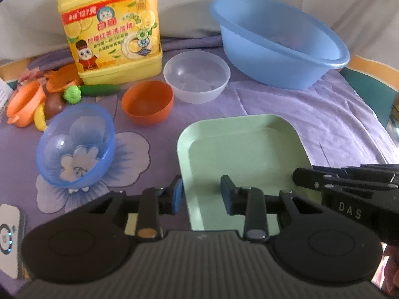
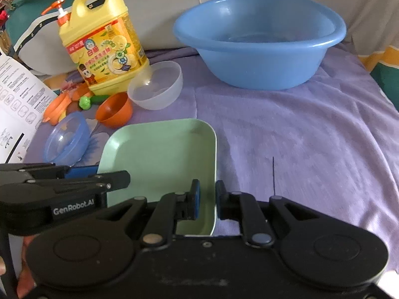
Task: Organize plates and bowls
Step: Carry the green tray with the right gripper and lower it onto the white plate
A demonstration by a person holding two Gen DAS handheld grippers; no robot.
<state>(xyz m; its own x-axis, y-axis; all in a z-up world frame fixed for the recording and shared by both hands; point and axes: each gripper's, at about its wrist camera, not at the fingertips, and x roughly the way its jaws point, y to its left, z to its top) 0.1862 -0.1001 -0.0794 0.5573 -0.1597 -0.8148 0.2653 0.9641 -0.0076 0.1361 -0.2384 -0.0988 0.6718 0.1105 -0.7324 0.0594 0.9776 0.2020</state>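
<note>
A pale green square plate (image 1: 239, 149) (image 2: 162, 154) lies on the purple cloth. My left gripper (image 1: 202, 194) is open, its jaws straddling the plate's left rim. My right gripper (image 2: 207, 200) has its jaws close on either side of the plate's right rim, apparently pinching it. Behind stand a small blue bowl (image 1: 74, 147) (image 2: 67, 138), an orange bowl (image 1: 147, 102) (image 2: 114, 109) and a clear bowl (image 1: 197, 76) (image 2: 157, 84). A large blue basin (image 1: 276, 42) (image 2: 259, 39) stands at the back.
A yellow detergent jug (image 1: 109, 27) (image 2: 104, 39) stands at the back left. Toy vegetables and orange cups (image 1: 45, 97) (image 2: 72, 99) lie beside it. A paper leaflet (image 2: 17, 99) lies at the left. A white device (image 1: 8, 236) lies at the near left.
</note>
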